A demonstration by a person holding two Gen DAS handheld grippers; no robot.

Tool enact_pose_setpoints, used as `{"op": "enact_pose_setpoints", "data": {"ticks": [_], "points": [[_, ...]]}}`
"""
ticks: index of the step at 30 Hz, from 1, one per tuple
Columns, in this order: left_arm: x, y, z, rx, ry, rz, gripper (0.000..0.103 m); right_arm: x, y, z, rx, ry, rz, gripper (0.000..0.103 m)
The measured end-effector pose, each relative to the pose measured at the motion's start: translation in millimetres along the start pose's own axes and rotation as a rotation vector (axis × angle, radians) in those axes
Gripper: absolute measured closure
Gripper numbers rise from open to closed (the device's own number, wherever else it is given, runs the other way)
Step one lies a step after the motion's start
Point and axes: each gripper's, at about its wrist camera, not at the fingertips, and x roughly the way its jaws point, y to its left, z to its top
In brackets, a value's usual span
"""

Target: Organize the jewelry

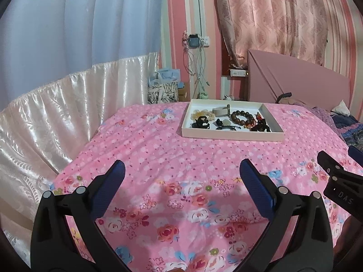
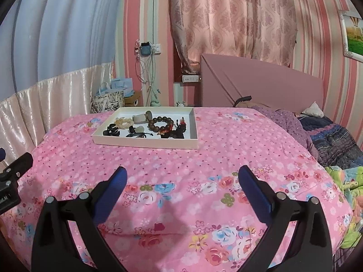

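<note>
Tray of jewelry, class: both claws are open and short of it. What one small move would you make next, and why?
Probably advance the right claw toward the tray. Both it and the left claw stand open and empty over the bedspread, well short of the tray. The bead bracelet lies in the tray's right half, clear enough of the other pieces to be a likely first pick.

White tray (image 2: pixel 145 143) on the bedspread holds brown bead bracelet (image 2: pixel 160 124) among trinkets
</note>
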Motion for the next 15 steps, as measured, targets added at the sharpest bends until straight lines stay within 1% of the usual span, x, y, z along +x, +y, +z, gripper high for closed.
{"op": "enact_pose_setpoints", "data": {"ticks": [5,15], "points": [[4.4,0.7,-1.9,-0.008,0.026,-0.014,0.003,-2.1,3.6,-2.4,-0.011,0.002,0.007,0.005],[5.4,1.4,-2.9,-0.006,0.020,-0.002,0.003,-2.1,5.2,-2.4,-0.017,0.003,0.004,0.005]]}}
